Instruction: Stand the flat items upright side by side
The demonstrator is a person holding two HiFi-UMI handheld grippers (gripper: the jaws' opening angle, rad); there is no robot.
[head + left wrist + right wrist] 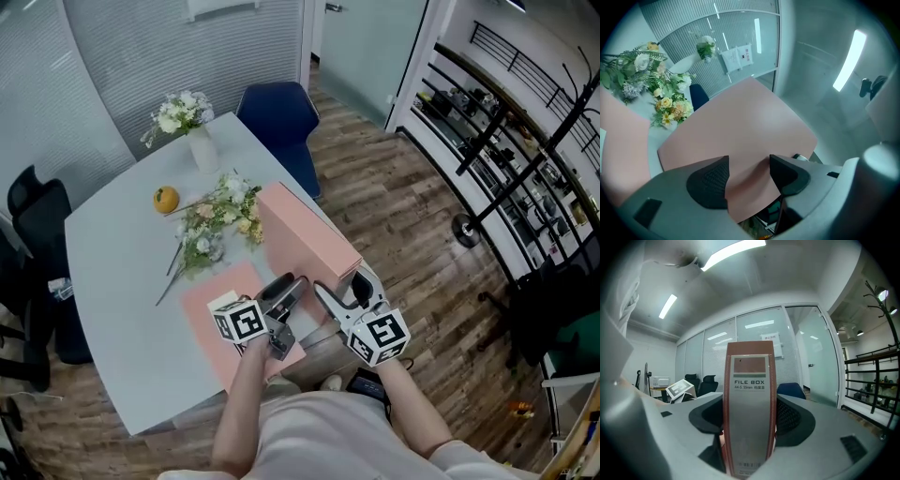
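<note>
The right gripper (750, 420) is clamped across the labelled spine of the upright file box (749, 401), jaws spread wide to its thickness; the left gripper (749, 174) pinches that box's near lower corner, which fills the gap between its pads; the box stands on the table (117, 281) near its edge, at 12 o'clock from both grippers; a flat file box (211, 314) lies at 9 o'clock; loose flowers (217, 217) at 10 o'clock.
</note>
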